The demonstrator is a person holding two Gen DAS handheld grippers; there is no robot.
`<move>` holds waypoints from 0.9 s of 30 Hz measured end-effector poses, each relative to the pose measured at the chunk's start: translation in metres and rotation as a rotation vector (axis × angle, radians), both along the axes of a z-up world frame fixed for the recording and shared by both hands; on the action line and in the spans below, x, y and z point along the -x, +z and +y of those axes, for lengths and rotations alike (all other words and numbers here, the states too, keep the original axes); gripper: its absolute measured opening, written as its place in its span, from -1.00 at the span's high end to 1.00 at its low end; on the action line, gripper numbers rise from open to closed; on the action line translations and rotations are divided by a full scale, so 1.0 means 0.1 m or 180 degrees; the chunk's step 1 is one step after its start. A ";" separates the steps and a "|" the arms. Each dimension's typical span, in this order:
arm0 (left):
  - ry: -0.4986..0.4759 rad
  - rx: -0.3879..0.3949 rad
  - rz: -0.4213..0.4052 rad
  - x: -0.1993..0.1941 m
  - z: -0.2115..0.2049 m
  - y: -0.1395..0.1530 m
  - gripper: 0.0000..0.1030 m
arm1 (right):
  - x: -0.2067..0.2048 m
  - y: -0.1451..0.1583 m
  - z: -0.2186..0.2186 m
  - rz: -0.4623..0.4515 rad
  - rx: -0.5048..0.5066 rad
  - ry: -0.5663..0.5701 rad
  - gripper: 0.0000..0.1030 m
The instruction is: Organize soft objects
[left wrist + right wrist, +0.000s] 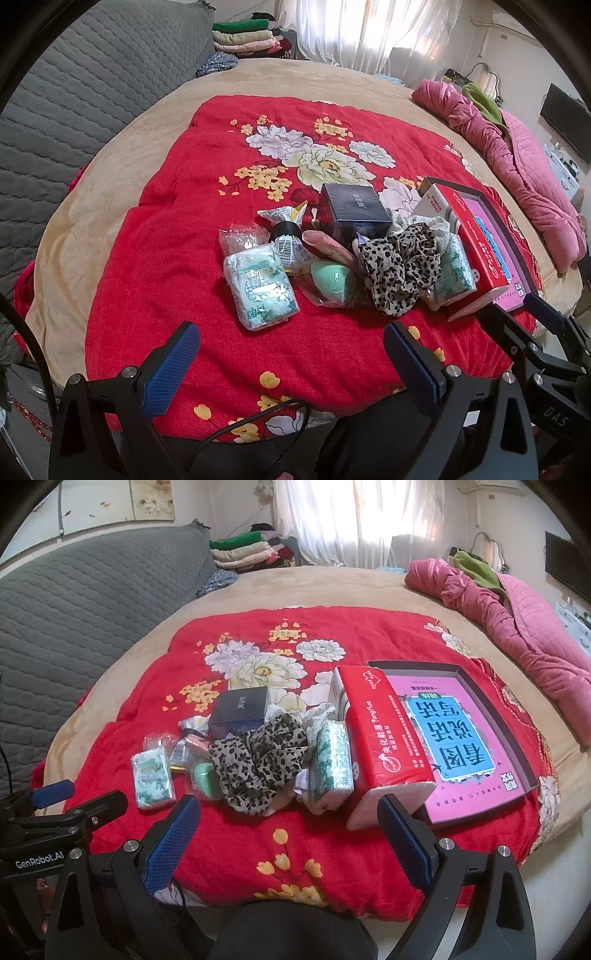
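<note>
Left gripper (291,354): blue-padded fingers spread wide, nothing between them, hovering over the near edge of the red floral quilt (177,236). Right gripper (288,830): likewise spread wide, empty; its right finger sits just in front of the near end of the red tissue pack (384,738). In the left wrist view, part of the right gripper shows at 4 o'clock.

Soft items cluster mid-quilt. From the left wrist view: green-printed tissue packet (260,288) at centre, lying apart on the left of the pile; mint sponge (330,277) in clear wrap just to its 3 o'clock; leopard-print scarf (402,266) bunched further toward 3 o'clock, touching a second green-printed packet (456,273) that leans on the red tissue pack. Dark box (356,212) sits at 12 o'clock of the pile, behind the scarf. Small crumpled wrappers near it, contents unclear.

Shallow tray (521,738) with a pink-and-blue printed sheet lies at 3 o'clock, touching the red tissue pack.

Pink duvet (517,609) bunched at 2 o'clock; folded cloths (243,550) stacked at 11 o'clock.
</note>
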State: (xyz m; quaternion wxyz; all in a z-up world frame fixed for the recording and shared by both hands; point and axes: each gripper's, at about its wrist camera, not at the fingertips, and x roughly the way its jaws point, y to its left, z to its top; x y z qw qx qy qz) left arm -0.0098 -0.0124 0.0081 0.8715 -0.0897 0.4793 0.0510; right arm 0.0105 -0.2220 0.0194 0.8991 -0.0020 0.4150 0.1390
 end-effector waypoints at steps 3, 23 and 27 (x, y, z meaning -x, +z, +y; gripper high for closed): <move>-0.0001 0.0002 0.0011 -0.01 0.01 -0.01 -0.94 | -0.01 -0.01 0.01 0.0004 0.0012 0.0006 -0.87; 0.0361 0.0338 0.0312 -0.19 0.62 -0.44 -0.94 | -0.24 -0.27 0.31 0.0087 0.0314 0.0359 -0.87; 0.0373 0.0335 0.0427 -0.34 0.67 -0.58 -0.94 | -0.35 -0.36 0.50 0.0057 0.0509 0.0508 -0.87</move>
